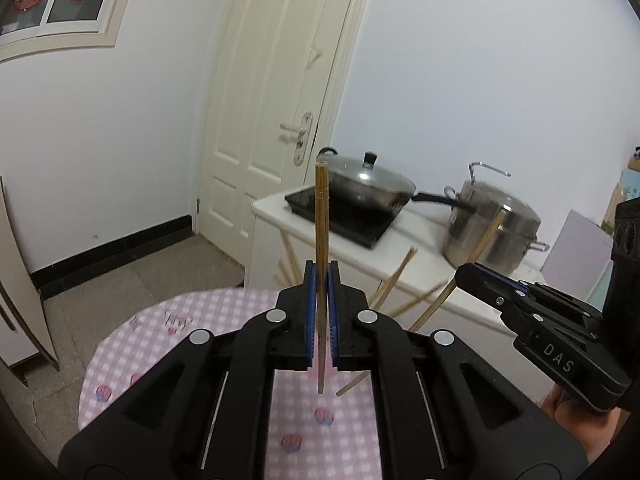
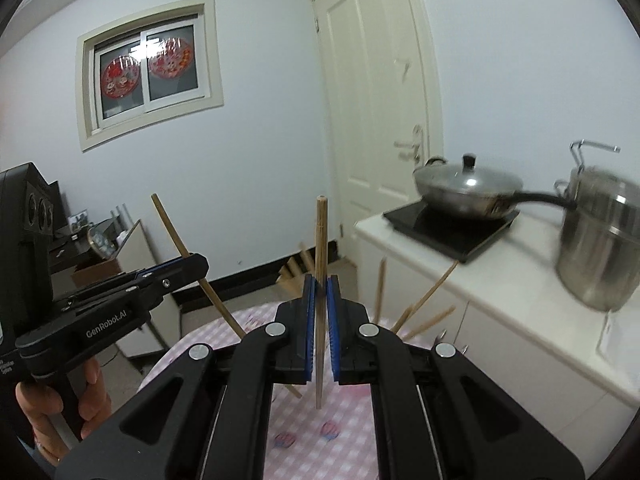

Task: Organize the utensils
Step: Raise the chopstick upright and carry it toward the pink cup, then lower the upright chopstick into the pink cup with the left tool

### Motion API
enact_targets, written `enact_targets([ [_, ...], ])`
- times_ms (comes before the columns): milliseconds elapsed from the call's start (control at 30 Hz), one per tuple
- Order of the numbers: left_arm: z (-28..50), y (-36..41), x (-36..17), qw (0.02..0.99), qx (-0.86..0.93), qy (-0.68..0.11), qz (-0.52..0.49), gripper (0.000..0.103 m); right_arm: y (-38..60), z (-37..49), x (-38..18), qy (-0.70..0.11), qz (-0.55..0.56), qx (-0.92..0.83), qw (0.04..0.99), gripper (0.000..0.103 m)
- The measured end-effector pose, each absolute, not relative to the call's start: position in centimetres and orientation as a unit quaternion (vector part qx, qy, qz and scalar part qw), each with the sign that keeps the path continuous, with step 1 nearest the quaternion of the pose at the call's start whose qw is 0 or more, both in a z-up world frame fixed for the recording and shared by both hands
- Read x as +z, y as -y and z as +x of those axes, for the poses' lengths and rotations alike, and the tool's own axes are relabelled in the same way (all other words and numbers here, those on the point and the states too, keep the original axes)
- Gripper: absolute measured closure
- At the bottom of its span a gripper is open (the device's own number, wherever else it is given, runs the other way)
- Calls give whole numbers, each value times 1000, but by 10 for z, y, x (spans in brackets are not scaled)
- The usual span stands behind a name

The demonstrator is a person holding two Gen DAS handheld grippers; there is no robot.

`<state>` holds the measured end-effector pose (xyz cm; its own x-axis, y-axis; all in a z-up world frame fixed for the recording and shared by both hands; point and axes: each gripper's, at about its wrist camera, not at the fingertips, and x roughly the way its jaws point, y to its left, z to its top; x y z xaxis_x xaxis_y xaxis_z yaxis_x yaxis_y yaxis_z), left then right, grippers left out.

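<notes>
Matte black plastic left gripper [image 1: 322, 280] and right gripper [image 2: 320, 286], blue ribbed pads [image 1: 311, 308], silver round pivot screws, white "GenRobot.AI"/"DAS" lettering, bare-skinned hand [image 2: 60, 408].

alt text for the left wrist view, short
The left gripper is shut on a wooden chopstick held upright above a pink checked tablecloth. To its right, the right gripper holds another chopstick; behind stand a lidded wok and steel pot.

Left hand-held gripper [image 1: 322, 280]: blue-padded jaws clamping upright slender bamboo chopstick [image 1: 321, 216]; pink checked round desk [image 1: 120, 360] beneath.
</notes>
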<state>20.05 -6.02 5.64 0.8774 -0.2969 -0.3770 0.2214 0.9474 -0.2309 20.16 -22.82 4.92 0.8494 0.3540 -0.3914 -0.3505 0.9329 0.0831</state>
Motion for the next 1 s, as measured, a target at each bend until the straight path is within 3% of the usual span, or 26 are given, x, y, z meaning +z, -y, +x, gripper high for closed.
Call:
enact_targets([
  [367, 250, 81, 65, 970, -125, -182, -101, 97, 226, 241, 54, -168, -25, 164, 972, 98],
  [1000, 285, 97, -15, 954, -138, -256, -77, 97, 215, 259, 3, -233, -53, 175, 955, 98],
])
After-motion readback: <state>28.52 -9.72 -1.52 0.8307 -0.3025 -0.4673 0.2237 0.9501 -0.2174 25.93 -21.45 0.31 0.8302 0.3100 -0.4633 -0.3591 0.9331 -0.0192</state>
